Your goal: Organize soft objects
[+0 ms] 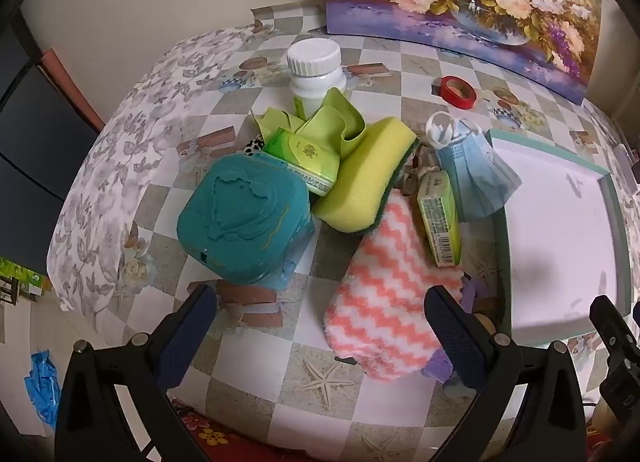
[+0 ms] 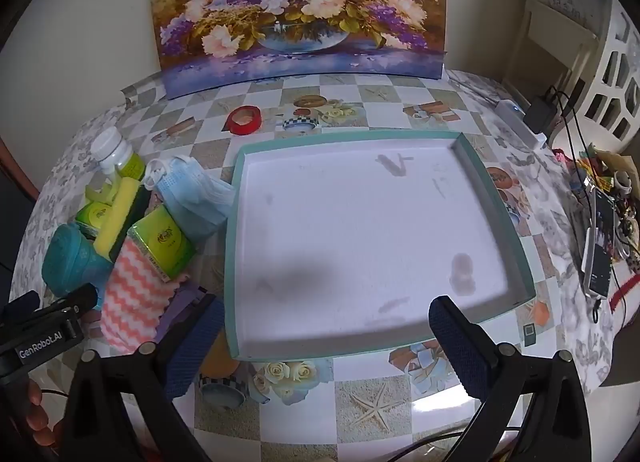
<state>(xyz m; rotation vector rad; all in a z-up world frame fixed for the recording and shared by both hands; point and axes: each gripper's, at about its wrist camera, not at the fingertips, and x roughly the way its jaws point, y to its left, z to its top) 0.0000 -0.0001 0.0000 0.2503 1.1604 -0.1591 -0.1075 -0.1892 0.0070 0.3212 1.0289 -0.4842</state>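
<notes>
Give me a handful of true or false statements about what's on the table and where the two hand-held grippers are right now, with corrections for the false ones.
1. The tray holds nothing. True.
2. The pink-and-white striped sock lies inside the tray. False: it lies on the table, left of the tray.
3. The left hand-held gripper is open, with nothing between its fingers. True.
4. The red tape roll sits on top of the yellow sponge. False: it sits apart, near the flower painting.
5. The right hand-held gripper is shut on the blue face mask. False: it is open and holds nothing.
</notes>
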